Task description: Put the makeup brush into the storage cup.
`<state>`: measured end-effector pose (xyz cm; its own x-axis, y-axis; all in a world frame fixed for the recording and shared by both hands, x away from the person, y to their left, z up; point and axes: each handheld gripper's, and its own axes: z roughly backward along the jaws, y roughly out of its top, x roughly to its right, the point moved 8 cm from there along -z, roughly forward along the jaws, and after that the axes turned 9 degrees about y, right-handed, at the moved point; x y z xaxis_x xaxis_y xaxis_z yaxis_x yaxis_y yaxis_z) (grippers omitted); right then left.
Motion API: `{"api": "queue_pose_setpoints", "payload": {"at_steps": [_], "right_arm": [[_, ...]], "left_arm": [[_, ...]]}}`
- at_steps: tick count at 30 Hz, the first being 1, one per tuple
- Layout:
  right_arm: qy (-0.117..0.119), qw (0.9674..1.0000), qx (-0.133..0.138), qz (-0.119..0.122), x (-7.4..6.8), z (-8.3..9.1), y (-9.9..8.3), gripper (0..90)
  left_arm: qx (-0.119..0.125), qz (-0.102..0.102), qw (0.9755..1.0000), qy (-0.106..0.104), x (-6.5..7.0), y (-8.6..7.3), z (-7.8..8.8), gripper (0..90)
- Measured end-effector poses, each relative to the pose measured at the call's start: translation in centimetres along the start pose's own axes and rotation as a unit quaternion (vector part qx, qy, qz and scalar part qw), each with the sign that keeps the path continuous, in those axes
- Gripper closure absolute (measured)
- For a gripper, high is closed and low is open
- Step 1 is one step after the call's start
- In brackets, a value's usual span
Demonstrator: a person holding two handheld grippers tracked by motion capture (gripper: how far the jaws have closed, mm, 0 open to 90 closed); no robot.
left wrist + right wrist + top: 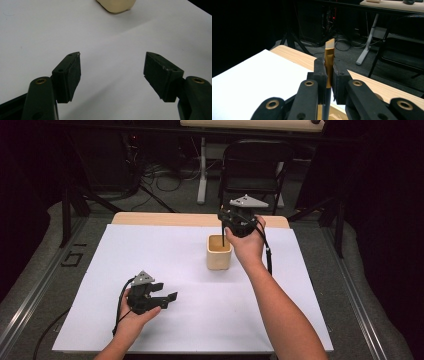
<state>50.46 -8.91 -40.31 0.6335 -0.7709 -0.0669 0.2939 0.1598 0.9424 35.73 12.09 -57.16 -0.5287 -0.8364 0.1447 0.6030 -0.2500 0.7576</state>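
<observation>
While the left gripper (112,75) gapes empty, the right gripper (329,75) (above the cup (219,252)) clamps a brush (329,50).

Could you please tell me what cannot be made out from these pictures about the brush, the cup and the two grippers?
- Brush: in the right gripper view its lower end is cut off by the bottom edge, behind the shut right gripper.
- Cup: the high view does not show its inside; in the left gripper view the top edge cuts it off.
- Left gripper: open and empty; the high view is too small for pad detail.
</observation>
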Motion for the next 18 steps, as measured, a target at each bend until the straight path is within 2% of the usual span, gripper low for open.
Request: {"api": "queue_pose_setpoints", "payload": {"at_steps": [18], "right_arm": [[-0.023,0.9995,-0.02,0.002,0.1,-2.5,-1.1,83.6]], "left_arm": [[-0.001,0.003,1.0,-0.002,-0.1,0.0,-0.1,30.6]]}}
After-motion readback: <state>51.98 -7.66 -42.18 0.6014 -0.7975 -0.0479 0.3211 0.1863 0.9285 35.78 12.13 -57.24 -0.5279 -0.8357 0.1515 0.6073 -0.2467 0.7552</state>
